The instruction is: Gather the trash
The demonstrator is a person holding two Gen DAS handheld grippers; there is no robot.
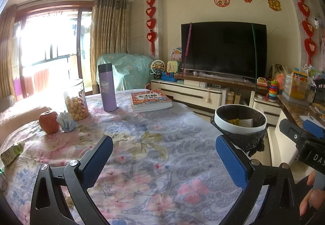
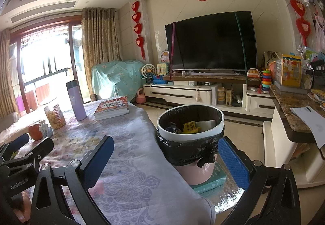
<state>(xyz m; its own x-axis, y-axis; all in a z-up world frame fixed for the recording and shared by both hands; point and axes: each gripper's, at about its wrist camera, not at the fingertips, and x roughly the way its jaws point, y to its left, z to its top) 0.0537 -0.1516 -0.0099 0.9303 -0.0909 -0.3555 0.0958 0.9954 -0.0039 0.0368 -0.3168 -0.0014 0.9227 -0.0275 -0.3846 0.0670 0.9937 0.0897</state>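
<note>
A pink trash bin [image 2: 191, 137] with a black liner stands beside the table's right edge, holding a yellow wrapper [image 2: 190, 127] and white paper; it also shows in the left wrist view [image 1: 240, 121]. On the floral tablecloth [image 1: 154, 143], at the far left, lie an apple core [image 1: 49, 121], a crumpled bluish tissue [image 1: 66, 121] and a green carton [image 1: 12, 153]. My left gripper [image 1: 164, 154] is open and empty over the table's middle. My right gripper [image 2: 165, 156] is open and empty, just in front of the bin.
A snack jar [image 1: 76, 103], purple thermos [image 1: 107, 88] and stacked books [image 1: 151, 100] stand at the table's far side. A TV [image 2: 211, 42] on a cabinet lies beyond. A marble counter [image 2: 292, 109] with papers is at right. The bin rests on a teal book [image 2: 213, 182].
</note>
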